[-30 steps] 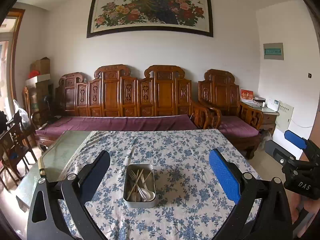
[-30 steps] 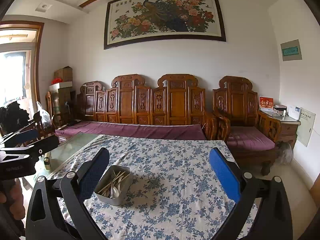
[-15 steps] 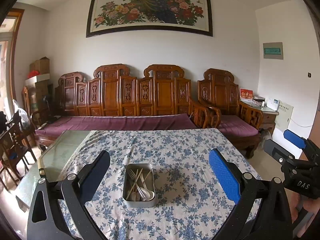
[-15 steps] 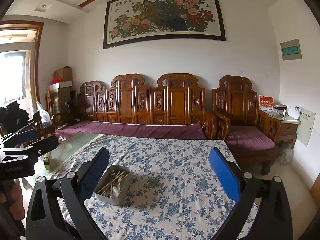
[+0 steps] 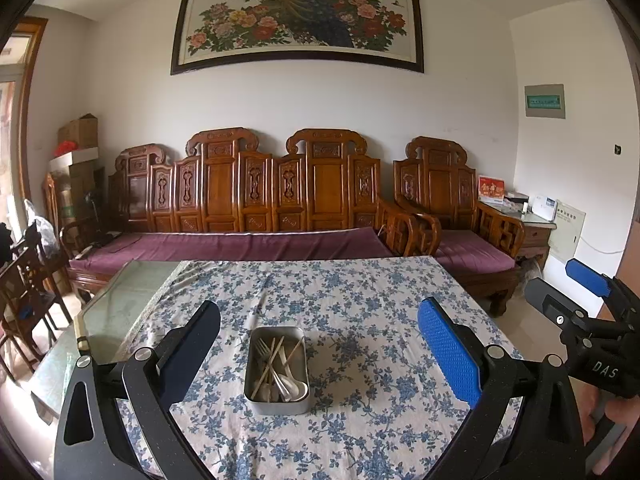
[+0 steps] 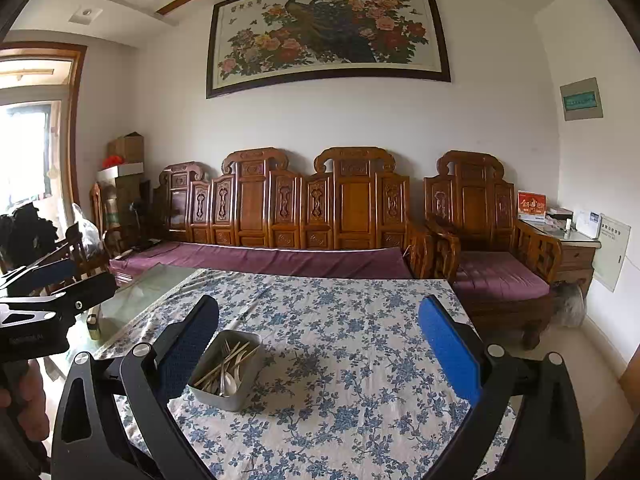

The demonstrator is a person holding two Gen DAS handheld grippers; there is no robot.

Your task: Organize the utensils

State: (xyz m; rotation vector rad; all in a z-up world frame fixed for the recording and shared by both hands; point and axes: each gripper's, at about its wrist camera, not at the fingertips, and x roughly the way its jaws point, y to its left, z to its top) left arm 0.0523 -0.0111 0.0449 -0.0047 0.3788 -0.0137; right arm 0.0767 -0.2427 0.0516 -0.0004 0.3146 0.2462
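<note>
**Figure: Utensils gathered in a tin, both grippers held wide above the table**

Compared with the views of one second and half a second before, almost nothing has changed: the rectangular grey metal tin (image 5: 277, 369) keeps its place on the blue-flowered white tablecloth (image 5: 360, 320), and both cameras show only a slight drift. No utensil has entered or left the tin in that interval, so the arrangement is stable. The pale wooden chopsticks (image 5: 272, 360), a metal fork (image 5: 262, 347) and a white spoon (image 5: 295, 390) all lie inside the tin, loosely crossed; none is seen on the cloth. This would fit either a mixed lot awaiting sorting or a finished collection.

The left gripper (image 5: 318, 350), black-framed with blue pads, stands spread wide, the tin lying between and beyond its fingers; it grips nothing and touches nothing. The right gripper (image 6: 318, 350) is likewise fully spread and empty, with the tin (image 6: 226, 370) seen just beside its left finger (image 6: 188, 348), apart from it as far as the view shows.
</note>
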